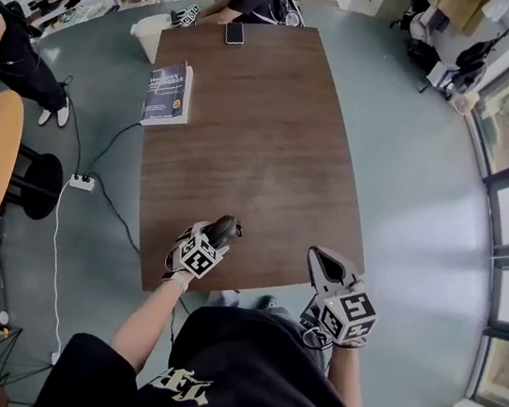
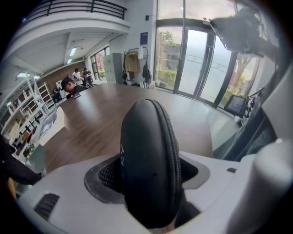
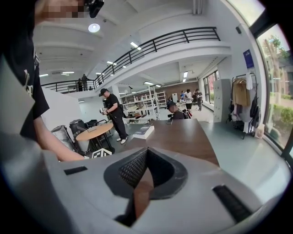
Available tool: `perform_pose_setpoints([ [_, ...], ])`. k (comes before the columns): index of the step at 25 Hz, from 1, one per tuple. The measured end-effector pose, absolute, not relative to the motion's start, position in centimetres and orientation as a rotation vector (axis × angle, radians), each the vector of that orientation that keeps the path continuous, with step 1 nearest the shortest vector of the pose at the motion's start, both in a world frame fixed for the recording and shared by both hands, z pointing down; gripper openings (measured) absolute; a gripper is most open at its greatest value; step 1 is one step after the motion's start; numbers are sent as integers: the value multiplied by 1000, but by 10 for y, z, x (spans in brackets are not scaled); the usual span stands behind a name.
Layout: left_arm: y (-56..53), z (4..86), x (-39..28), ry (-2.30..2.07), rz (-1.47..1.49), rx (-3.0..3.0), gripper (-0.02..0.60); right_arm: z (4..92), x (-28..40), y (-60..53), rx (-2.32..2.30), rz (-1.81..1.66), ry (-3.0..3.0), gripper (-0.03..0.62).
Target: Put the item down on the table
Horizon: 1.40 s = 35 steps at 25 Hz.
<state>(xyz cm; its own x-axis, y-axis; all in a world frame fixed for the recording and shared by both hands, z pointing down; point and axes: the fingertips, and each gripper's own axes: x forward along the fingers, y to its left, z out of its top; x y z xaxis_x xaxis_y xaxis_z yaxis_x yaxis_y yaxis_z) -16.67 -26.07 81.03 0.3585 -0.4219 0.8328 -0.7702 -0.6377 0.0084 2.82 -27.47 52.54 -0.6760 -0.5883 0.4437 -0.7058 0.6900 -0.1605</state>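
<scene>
Open office, long wooden table running away from the person. Left gripper is clamping a black zip case on its edge over the table's near end, probably for setting down. Right gripper is idling closed and empty beside the edge

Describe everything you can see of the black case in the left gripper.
The black case is a rounded, matte hard-shell pouch with a closed zipper round its edge. It stands on edge, clamped by both flat sides in the left gripper, over the near end of the brown table. Whether it touches the table cannot be told.
</scene>
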Motion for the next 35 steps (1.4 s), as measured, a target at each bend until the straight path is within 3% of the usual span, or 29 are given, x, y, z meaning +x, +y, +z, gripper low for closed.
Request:
perform_pose_setpoints([
  [10, -270, 852, -172, -917, 1804, 2188, 316, 533, 37, -265, 1067, 485, -2488, -14],
  [17, -270, 867, -170, -768, 2019, 2155, 316, 534, 44, -259, 1097, 501, -2468, -14],
  [35, -255, 878, -170, -683, 2051, 2150, 318, 536, 44, -249, 1073, 504, -2466, -14],
])
